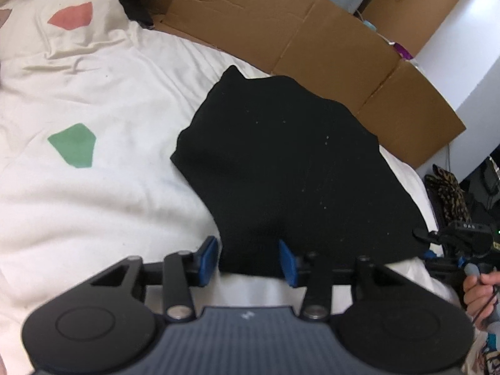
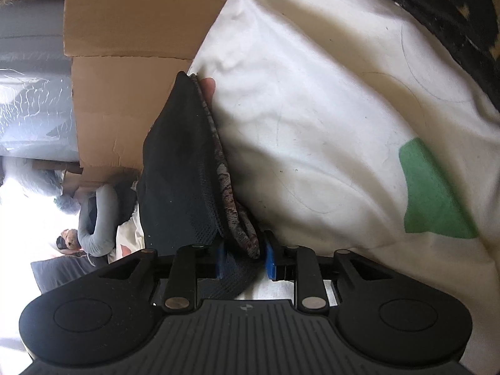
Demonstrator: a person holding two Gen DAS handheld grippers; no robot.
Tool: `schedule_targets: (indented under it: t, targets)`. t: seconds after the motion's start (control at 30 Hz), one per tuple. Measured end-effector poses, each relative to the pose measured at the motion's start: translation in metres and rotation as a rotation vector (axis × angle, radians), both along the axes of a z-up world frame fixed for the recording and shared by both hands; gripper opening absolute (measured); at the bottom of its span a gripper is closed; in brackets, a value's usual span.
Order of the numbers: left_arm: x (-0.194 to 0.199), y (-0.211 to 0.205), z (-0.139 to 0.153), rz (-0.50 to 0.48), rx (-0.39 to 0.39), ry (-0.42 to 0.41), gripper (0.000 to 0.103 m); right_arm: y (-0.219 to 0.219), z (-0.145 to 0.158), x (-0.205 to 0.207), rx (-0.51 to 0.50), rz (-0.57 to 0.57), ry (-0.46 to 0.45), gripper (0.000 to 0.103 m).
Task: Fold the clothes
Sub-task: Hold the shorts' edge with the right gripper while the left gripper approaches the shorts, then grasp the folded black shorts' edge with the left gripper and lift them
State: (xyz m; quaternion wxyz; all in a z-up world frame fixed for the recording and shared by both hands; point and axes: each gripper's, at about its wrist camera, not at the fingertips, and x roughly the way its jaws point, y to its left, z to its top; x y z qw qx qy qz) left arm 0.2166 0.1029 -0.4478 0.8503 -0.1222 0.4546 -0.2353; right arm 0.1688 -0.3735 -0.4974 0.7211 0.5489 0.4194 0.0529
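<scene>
The right gripper (image 2: 244, 257) has its blue pads apart, with the edge of a black garment (image 2: 178, 168) between them; its patterned hem (image 2: 225, 187) lies against the white duvet (image 2: 312, 109); brown cardboard (image 2: 125, 31) stands behind

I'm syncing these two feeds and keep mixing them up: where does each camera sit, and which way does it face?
Left wrist: on the left tool, looking down along its blue fingers at the folded black garment on the white bedding, cardboard behind; the person's other hand shows at right.
Right wrist: on the right tool, looking along the bed at the garment's edge, which lies between its fingers.
Shared: black garment, white bedding with green patch, cardboard.
</scene>
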Motion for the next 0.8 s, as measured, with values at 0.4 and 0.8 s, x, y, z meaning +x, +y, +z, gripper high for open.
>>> schedule_targets:
  t: [0.4,0.8]
  targets:
    - [0.007,0.008,0.016,-0.002,-0.015,0.095,0.007,0.004,0.008,0.002,-0.011,0.029,-0.018,0.011]
    - [-0.007,0.030,0.055,0.008,0.031,0.135,0.006,0.025,0.021,-0.015,0.016,0.084,-0.008,0.010]
